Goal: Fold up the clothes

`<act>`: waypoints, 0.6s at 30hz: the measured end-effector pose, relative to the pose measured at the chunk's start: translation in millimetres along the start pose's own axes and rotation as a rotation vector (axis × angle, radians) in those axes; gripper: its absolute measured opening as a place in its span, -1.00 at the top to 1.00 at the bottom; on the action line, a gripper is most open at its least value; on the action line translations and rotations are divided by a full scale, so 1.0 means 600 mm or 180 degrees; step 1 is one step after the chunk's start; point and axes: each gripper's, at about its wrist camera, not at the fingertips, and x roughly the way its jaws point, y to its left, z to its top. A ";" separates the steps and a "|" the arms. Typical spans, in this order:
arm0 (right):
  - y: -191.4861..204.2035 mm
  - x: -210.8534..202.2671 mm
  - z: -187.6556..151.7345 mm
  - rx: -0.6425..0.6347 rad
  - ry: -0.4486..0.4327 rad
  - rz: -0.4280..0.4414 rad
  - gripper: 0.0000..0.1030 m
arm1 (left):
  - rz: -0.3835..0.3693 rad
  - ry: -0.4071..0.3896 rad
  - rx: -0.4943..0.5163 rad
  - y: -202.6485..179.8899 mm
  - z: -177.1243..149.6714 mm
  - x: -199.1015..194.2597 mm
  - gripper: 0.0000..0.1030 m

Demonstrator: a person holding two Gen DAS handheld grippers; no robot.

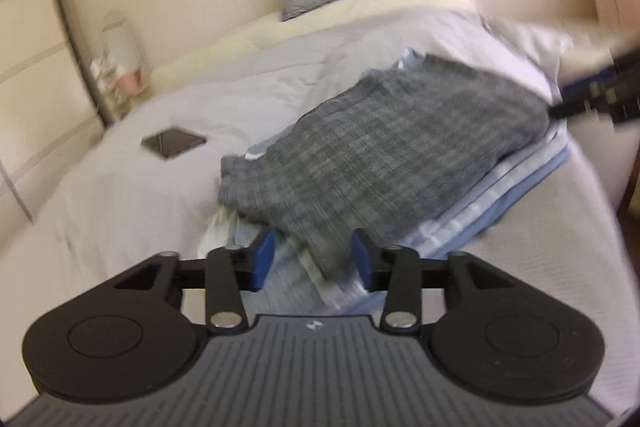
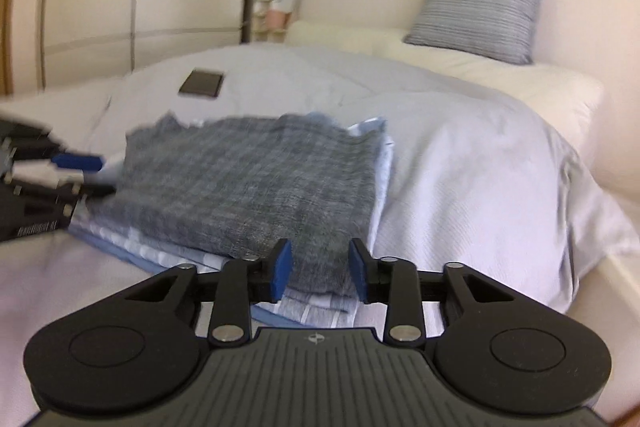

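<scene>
- Grey checked knit garment [image 1: 384, 147] is lying folded on top of a stack of blue striped clothes [image 1: 492, 187] on the bed's pale duvet [image 1: 132, 195]
- I am holding the left gripper [image 1: 314, 263] spread at one end of it, pinching nothing
- I am keeping the right gripper [image 2: 320, 269] parted at the opposite end, nothing between its blue pads
- A dark phone [image 2: 201, 82] is sitting well apart from the stack

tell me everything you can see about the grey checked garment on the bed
The grey checked garment looks like soft woven or knit fabric with a faint plaid. It lies folded flat, topping a stack of blue-and-white striped clothes on the pale bedspread. Its near edges sit between the open pads of the left tool and right tool; contact is unclear.
</scene>
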 end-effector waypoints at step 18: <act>0.058 -0.115 -0.041 0.0819 0.0274 -0.0056 -0.96 | 0.0140 0.0207 -0.0722 -0.015 -0.043 -0.122 -0.98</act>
